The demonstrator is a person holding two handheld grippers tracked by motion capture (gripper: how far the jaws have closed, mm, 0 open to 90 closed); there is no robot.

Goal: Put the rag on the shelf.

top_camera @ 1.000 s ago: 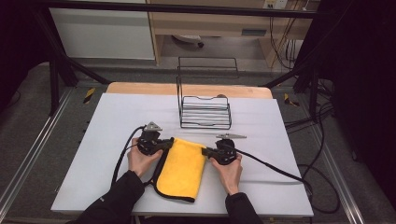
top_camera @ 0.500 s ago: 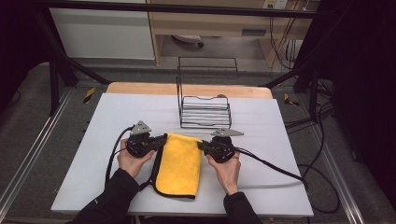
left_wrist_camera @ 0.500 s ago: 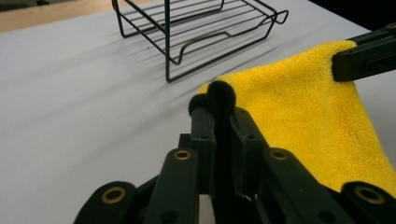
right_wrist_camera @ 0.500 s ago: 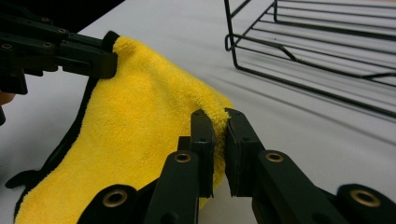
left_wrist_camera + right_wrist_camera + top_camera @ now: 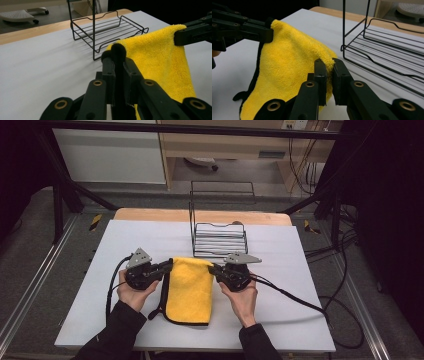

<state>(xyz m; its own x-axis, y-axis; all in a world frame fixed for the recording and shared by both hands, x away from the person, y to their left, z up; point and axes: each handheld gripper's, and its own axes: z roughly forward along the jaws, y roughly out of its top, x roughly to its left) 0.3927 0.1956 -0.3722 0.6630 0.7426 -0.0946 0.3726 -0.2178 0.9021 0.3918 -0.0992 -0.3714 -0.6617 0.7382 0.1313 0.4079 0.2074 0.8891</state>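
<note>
High view showed the left gripper (image 5: 167, 266) and right gripper (image 5: 214, 269) each pinching a far corner of the yellow microfibre towel (image 5: 189, 290). Its raised edge hung just before the black wire rack (image 5: 219, 240), the near end resting on the table (image 5: 300, 315).

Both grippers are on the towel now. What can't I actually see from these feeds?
- Left gripper, left gripper view: the pinched corner of the yellow towel is hidden between its fingers.
- High view: the towel's underside and folded layers are hidden by its top face.
- High view: the wire rack has its near rail hidden behind the raised towel edge.
</note>
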